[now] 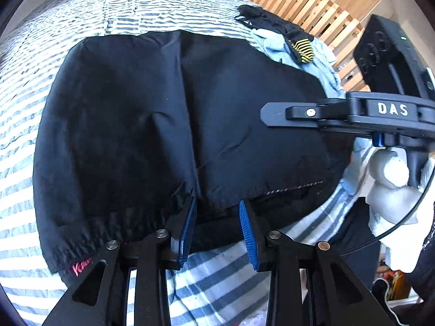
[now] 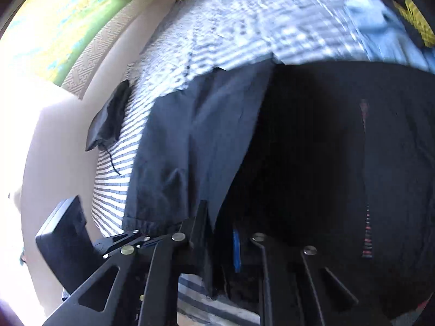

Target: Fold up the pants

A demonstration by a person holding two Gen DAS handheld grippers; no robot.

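Black pants lie folded on a blue-and-white striped bedspread, the gathered waistband with a pink label along the near left edge. My left gripper stands open at the near edge of the pants, its blue pads on either side of a fabric fold but apart from it. My right gripper reaches in from the right over the pants, held by a white-gloved hand. In the right wrist view the right gripper is shut at the edge of the pants. Whether cloth is pinched is lost in the dark.
A light blue garment and a black one with yellow stripes lie piled at the far right of the bed. A wooden slatted rail runs behind them. A small black pouch with a cord sits at the bed's left edge, near a white wall.
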